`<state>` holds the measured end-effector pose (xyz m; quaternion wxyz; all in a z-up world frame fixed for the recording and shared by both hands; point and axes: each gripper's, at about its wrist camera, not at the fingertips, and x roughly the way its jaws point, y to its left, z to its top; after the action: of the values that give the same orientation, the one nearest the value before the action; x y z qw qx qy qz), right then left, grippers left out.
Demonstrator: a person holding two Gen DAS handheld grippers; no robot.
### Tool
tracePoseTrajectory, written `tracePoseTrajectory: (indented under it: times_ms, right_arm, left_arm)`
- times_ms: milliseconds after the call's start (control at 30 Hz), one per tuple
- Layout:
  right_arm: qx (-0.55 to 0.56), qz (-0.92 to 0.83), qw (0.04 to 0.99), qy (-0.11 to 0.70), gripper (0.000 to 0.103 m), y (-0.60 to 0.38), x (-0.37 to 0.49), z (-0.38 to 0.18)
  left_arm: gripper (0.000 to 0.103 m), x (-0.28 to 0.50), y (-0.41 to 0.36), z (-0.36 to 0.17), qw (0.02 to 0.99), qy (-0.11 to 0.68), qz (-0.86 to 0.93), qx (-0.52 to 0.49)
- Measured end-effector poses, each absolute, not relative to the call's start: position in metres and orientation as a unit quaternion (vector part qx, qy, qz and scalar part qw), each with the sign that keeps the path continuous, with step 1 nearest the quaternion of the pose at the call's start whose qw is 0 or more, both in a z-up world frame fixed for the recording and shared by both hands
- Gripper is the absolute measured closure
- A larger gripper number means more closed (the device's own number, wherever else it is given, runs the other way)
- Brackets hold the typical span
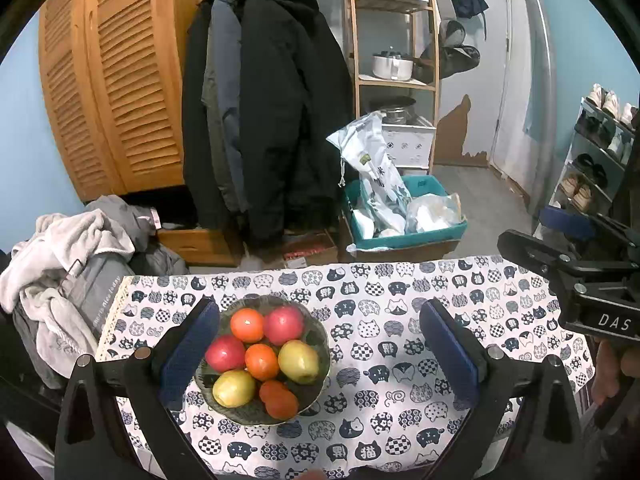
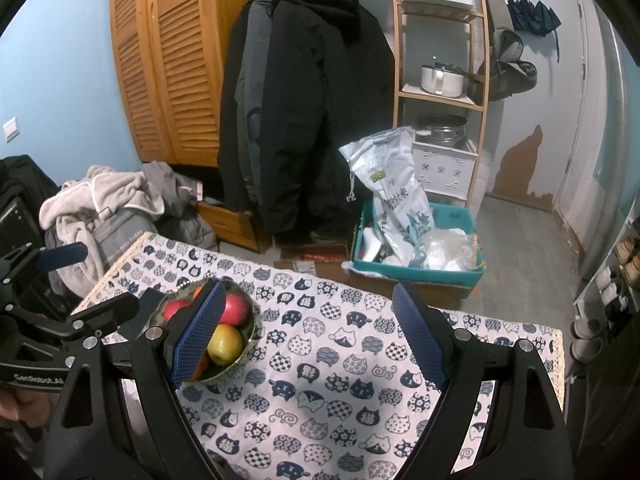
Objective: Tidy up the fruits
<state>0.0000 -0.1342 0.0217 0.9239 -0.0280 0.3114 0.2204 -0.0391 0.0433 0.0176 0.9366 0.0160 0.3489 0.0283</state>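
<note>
A glass bowl [image 1: 320, 336] on the cat-print tablecloth [image 1: 400, 420] holds two red apples [image 1: 283, 325], two yellow-green apples [image 1: 299, 361] and several oranges [image 1: 261, 361]. My left gripper [image 1: 320, 344] is open and empty above the table, its left finger beside the bowl. My right gripper [image 2: 308, 332] is open and empty to the right of the bowl [image 2: 254, 326]; its left finger hides part of the fruit. The right gripper also shows at the right edge of the left wrist view [image 1: 560, 248]. The left gripper shows at the left of the right wrist view [image 2: 80, 280].
A pile of clothes [image 1: 68, 264] lies left of the table. Beyond the far edge stand a teal bin with bags [image 1: 400, 216], hanging coats [image 1: 272, 112], a wooden wardrobe [image 1: 112, 92], a shelf unit [image 1: 396, 60] and a shoe rack [image 1: 600, 152].
</note>
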Motion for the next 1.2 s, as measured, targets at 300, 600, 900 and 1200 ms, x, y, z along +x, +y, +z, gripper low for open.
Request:
tracePoseTrajectory:
  times_ms: [300,600,900,1200]
  right_arm:
    - [-0.029,0.221,0.924,0.312,0.019,-0.1342,0.0002,0.0219]
    - [-0.028,0.220,0.924,0.312,0.019,-0.1337,0.0000,0.0223]
    - [-0.029,0.220,0.924,0.312,0.019,-0.1336,0.0000,0.0225]
    - [-0.029,0.220,0.924,0.313,0.019,-0.1331,-0.0002,0.0223]
  left_arm:
    - [0.002,-0.0395,0.0420,0.0175,0.936,0.349,0.029,0.019]
    - [0.002,-0.0386,0.0416,0.0165,0.935,0.353,0.028,0.021]
    - [0.002,-0.0397,0.0377,0.0157,0.935,0.352,0.022,0.026]
    - [0.001,-0.0372,0.0362,0.0166,0.935,0.352,0.019,0.024]
